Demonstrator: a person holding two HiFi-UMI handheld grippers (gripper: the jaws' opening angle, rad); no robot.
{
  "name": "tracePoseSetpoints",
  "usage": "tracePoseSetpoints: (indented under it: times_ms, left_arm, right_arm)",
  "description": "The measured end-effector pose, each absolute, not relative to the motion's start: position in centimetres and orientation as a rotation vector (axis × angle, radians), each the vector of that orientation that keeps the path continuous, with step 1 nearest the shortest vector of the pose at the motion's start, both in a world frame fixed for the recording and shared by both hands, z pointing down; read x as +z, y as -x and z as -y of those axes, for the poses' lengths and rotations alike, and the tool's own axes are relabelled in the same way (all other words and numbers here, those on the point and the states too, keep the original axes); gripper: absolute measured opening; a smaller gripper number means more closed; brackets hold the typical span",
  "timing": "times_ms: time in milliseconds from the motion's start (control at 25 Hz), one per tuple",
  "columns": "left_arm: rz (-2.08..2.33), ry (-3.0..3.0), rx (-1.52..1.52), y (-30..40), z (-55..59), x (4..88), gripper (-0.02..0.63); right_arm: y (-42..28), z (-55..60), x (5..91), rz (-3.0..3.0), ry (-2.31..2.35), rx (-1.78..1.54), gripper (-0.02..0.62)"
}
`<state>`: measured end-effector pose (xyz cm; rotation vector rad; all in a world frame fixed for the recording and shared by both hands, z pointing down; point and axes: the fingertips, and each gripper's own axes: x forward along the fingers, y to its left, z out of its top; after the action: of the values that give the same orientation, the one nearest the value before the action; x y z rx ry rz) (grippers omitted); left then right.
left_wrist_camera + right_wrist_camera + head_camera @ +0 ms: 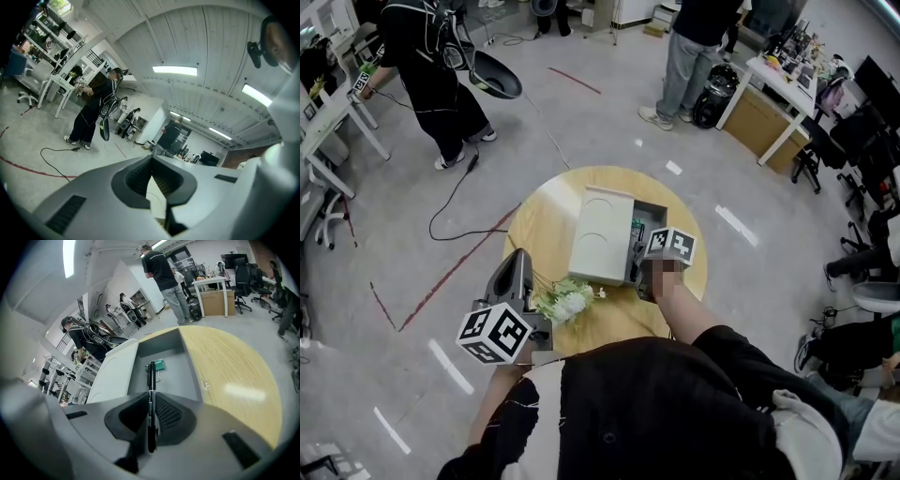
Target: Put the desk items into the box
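Note:
A grey box (651,217) lies on the round wooden table (546,217), its pale lid (602,234) covering the left part. My right gripper (637,264) hangs over the box's open part, tilted down, shut on a black pen (151,404) that points into the box (176,376). A green binder clip (159,364) rests on the box floor beyond the pen's tip. My left gripper (519,264) is at the table's left front edge beside a white artificial flower sprig (565,302). It points nearly level, and its jaws (152,159) meet at the tips with nothing between them.
A person in black stands at the far left (441,75) and another near a white desk (773,89) at the back right. A black cable (450,202) and red tape lines run over the floor left of the table. Office chairs (862,141) crowd the right.

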<state>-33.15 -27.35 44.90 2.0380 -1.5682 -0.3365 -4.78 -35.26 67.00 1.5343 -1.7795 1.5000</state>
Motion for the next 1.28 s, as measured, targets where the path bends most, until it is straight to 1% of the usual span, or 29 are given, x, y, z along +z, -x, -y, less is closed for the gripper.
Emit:
tracePoseSetpoints:
  times_ms: [760,1000,1280]
  left_arm:
    - [1.781,-1.923,-0.383,32.2,22.2,42.6,0.011]
    - [1.807,-1.938,-0.388,29.2,20.9,41.0,0.011]
    - [1.759,-1.989,-0.395,24.0,20.1,40.0,0.011]
  right_arm:
    - [6.0,35.4,66.5,1.844,-1.423,1.626,0.054]
    - [5.7,34.4,63.5,1.961,-1.350,1.692,0.052]
    - [4.2,33.0,56.8,2.196,-1.283,1.705,0.035]
